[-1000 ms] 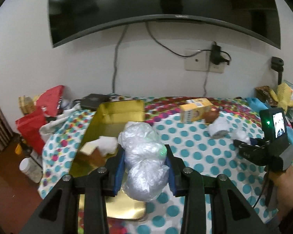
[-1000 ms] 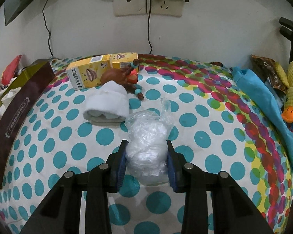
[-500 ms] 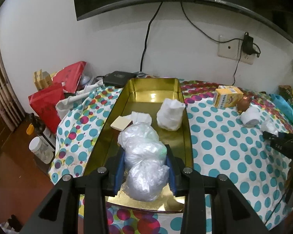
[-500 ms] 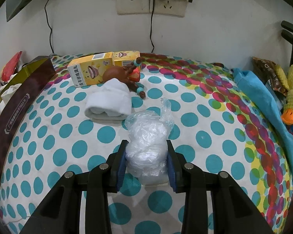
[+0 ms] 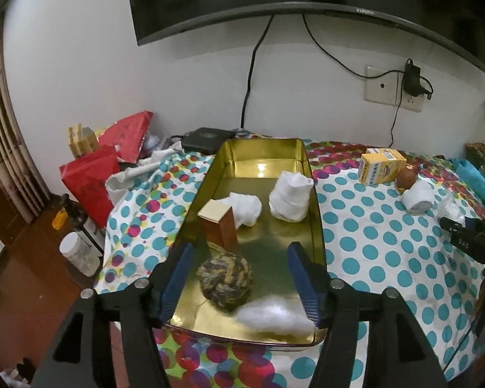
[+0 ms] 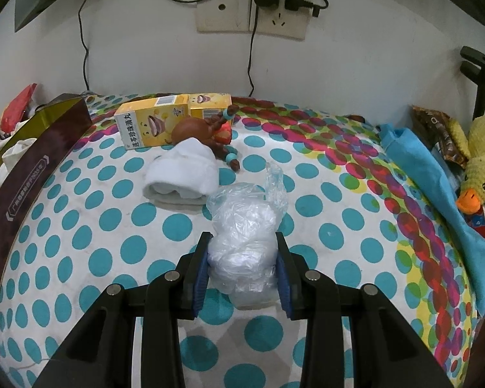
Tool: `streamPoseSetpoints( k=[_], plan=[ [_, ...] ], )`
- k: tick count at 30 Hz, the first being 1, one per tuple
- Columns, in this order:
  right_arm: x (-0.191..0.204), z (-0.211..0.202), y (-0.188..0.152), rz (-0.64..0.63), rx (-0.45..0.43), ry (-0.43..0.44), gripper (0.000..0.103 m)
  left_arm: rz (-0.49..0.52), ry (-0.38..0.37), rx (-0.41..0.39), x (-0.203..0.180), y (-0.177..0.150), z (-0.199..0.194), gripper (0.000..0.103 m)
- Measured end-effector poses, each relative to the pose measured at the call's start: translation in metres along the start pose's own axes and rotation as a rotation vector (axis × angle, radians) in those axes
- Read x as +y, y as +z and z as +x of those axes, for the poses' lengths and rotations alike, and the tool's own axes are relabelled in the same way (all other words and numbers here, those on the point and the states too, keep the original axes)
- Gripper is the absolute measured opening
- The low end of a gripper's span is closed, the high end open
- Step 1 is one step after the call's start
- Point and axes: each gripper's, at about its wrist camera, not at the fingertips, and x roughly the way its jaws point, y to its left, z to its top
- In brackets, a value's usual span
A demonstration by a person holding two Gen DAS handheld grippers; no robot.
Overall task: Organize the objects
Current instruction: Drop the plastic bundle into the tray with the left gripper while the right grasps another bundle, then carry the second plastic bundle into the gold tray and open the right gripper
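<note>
Release step. The left hand-held gripper [image 5: 239,286] hung over the gold tray's [image 5: 317,226] near end, jaws opening, nothing pinched; a blurred white bundle [image 5: 271,317] lay below. The right hand-held gripper [image 6: 242,274] pinched a plastic-wrapped bundle [image 6: 245,242] on the dotted surface [image 6: 80,226]; carrying it left to the tray probably followed.

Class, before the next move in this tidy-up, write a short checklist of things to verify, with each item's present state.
1. Left hand-held gripper free of its bag: ok, jaws opening, pads touching nothing.
2. Released plastic bag inside the gold tray: ok, blurred, at the near end.
3. Room left in tray: ok, bare floor mid-tray.
4. Right hand-held gripper gripping the clear bag: ok.
5. Clear bag lifted off the cloth: cannot tell.
</note>
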Motion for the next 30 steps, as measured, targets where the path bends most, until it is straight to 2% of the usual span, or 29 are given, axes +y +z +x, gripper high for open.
streamPoseSetpoints(
  k=[6, 10, 16, 21, 25, 30],
  plan=[
    [0.014, -0.015, 0.011, -0.006, -0.041, 0.002, 0.034, -0.027, -0.019, -0.012, 0.011, -0.003, -0.014, 0.069],
    [0.040, -0.027, 0.023, -0.037, -0.069, 0.026, 0.034, -0.045, -0.028, -0.011, 0.020, -0.010, -0.024, 0.069],
    [0.109, -0.044, 0.036, -0.114, -0.095, 0.093, 0.034, -0.083, -0.026, 0.004, 0.044, -0.031, -0.031, 0.069],
    [0.180, -0.056, 0.037, -0.205, -0.106, 0.163, 0.034, -0.157, 0.003, 0.019, 0.079, -0.043, -0.030, 0.069],
    [0.227, -0.062, 0.034, -0.267, -0.107, 0.211, 0.034, -0.226, 0.001, 0.020, 0.104, -0.043, -0.034, 0.069],
    [0.271, -0.068, 0.034, -0.323, -0.106, 0.234, 0.034, -0.232, -0.012, -0.008, 0.110, -0.038, -0.047, 0.069]
  ],
)
